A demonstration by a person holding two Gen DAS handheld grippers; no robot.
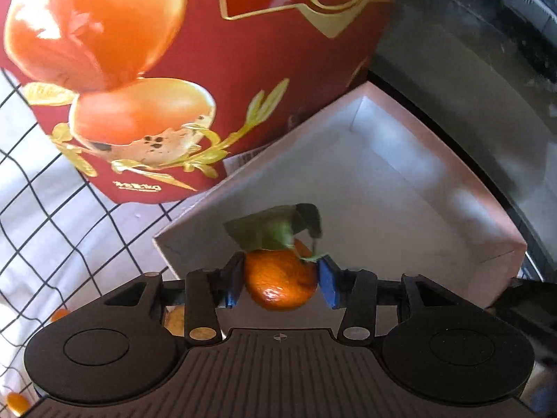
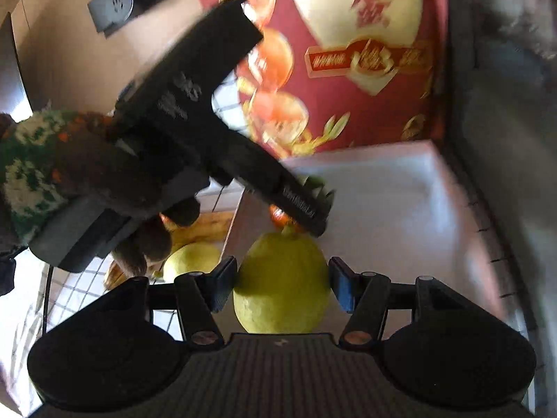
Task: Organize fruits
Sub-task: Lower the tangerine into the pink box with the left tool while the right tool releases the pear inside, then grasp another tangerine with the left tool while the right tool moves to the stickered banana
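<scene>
1. Your left gripper (image 1: 281,284) has its blue pads on either side of a leafy mandarin (image 1: 281,284). Both pads appear to touch the peel, so I judge it still gripped. It hangs over the open white box (image 1: 400,188), which is likely where it gets dropped.
2. Your right gripper (image 2: 282,287) clamps a yellow-green lemon (image 2: 282,287), stem end forward. It points at the same box, which sits against the red gift carton (image 2: 348,69).
3. A second lemon (image 2: 189,259) waits outside on the grid-patterned cloth (image 1: 52,209) (presumably the next one to sort).
</scene>
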